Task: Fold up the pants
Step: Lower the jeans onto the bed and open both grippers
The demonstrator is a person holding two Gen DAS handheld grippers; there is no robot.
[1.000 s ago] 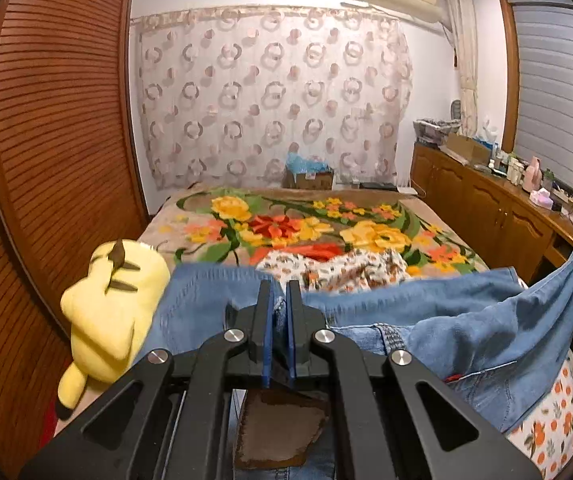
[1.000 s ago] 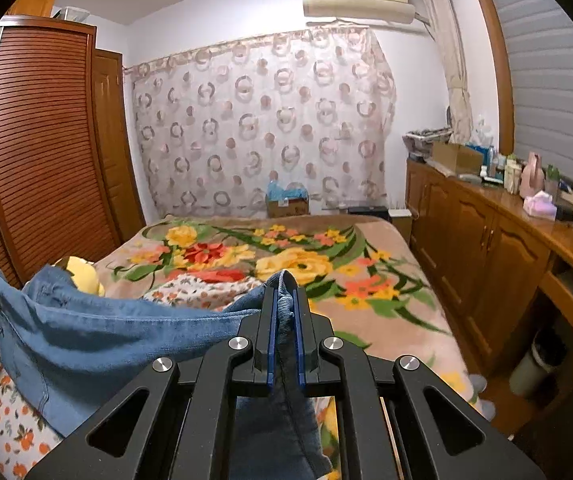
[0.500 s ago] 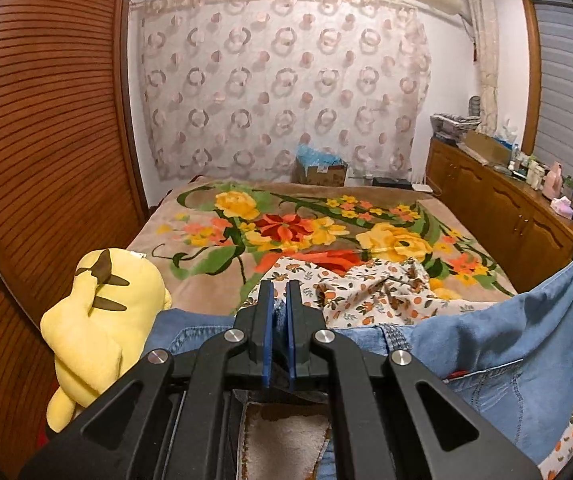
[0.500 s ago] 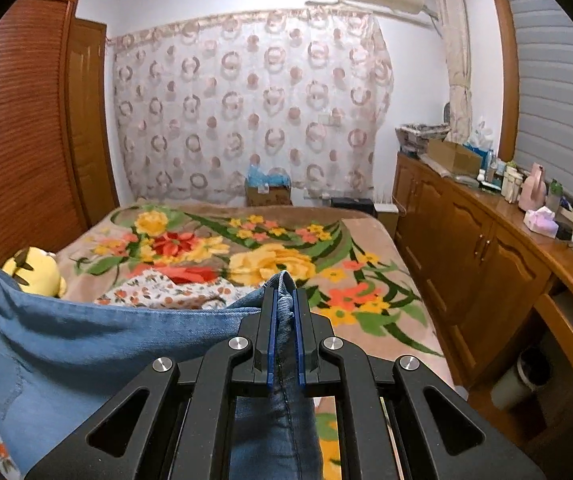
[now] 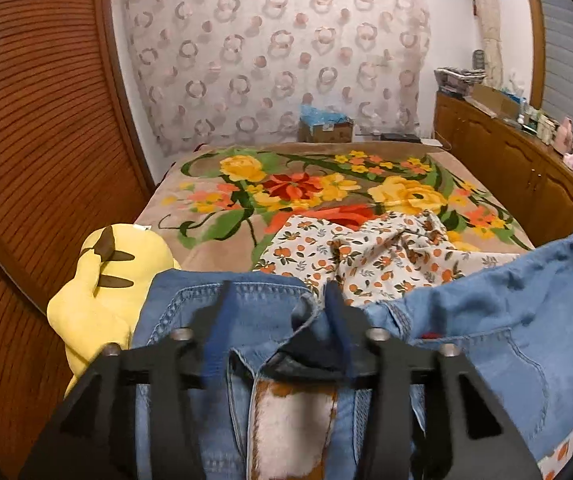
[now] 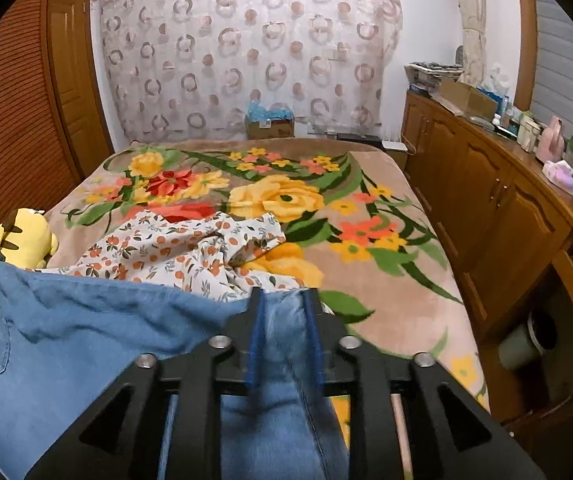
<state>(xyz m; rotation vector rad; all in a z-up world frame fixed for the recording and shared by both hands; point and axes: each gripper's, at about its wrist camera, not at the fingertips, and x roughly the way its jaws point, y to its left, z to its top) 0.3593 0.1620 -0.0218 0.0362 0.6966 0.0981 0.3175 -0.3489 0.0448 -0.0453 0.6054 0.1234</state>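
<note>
At the left edge of the left wrist view a yellow plush toy [image 5: 102, 280] lies on the bed [image 5: 214, 236], just beside the jeans [image 5: 506, 340] that fill the bottom of the frame. The left hand-held gripper [image 5: 276, 312] has just been opening: its jaws now stand fairly wide, and the waistband edge of the jeans sits loosely between them with a gap on either side, the pads no longer pressing on it. That looks like a release, so the denim can settle flat on the bed after being carried across. Beyond the jeans, in the middle of the frame, a crumpled orange-print garment [image 5: 366, 252] lies on the flowered blanket, and the jeans partly overlap its near edge. In the right wrist view the jeans spread from the lower left to the bottom centre, where the right hand-held gripper [image 6: 284, 312] has likewise just been opening; its jaws are narrower, parted only a little, with a fold of denim between the blue pads, which seem to have let go. At the right of both frames a wooden cabinet [image 6: 486, 200] runs along the wall, clear of the work. The fold seems only partly done.
</note>
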